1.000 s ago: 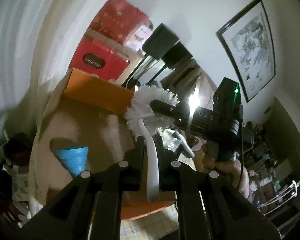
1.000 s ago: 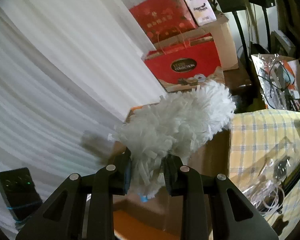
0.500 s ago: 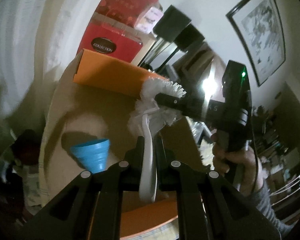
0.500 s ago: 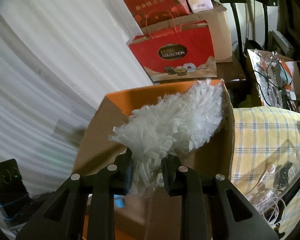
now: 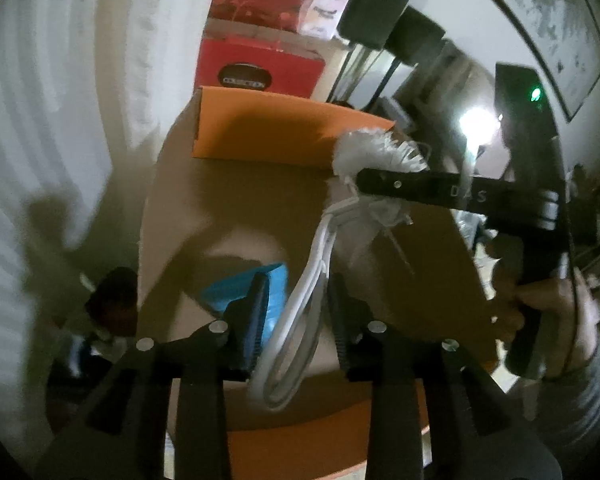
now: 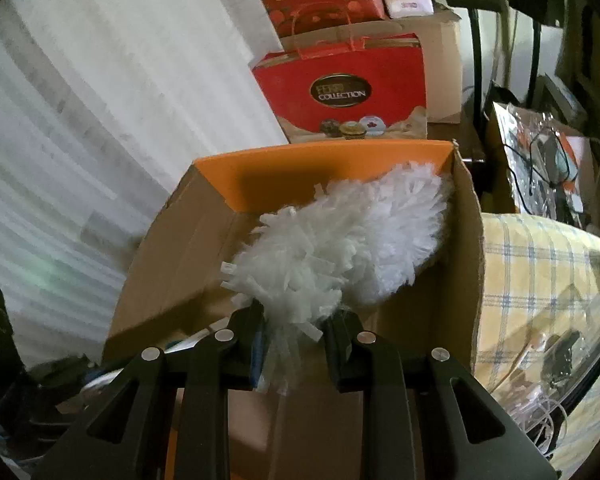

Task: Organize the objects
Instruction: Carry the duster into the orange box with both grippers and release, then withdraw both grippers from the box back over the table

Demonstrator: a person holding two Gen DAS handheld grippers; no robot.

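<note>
A white duster reaches into an open cardboard box [image 6: 324, 172] with orange flaps. Its fluffy head [image 6: 352, 248] lies against the box's far right corner. My right gripper [image 6: 296, 320] is shut on the strips at the near end of the head. The duster's white looped handle [image 5: 300, 320] runs between the fingers of my left gripper [image 5: 298, 304], whose jaws are opening, with a gap on the left side of the handle. In the left wrist view the right gripper's black finger [image 5: 420, 190] crosses the head [image 5: 376, 152], held by a hand [image 5: 548, 304].
A blue funnel [image 5: 220, 292] lies on the box floor, partly behind my left finger. Red gift bags [image 6: 340, 92] and cartons stand behind the box. A yellow checked cloth [image 6: 540, 280] with cables lies to its right. A white curtain [image 6: 100, 120] hangs on the left.
Both grippers have sunk toward the box and the duster head now lies inside it. My left jaws, which pinched the handle, have spread apart. The right grip is unchanged.
</note>
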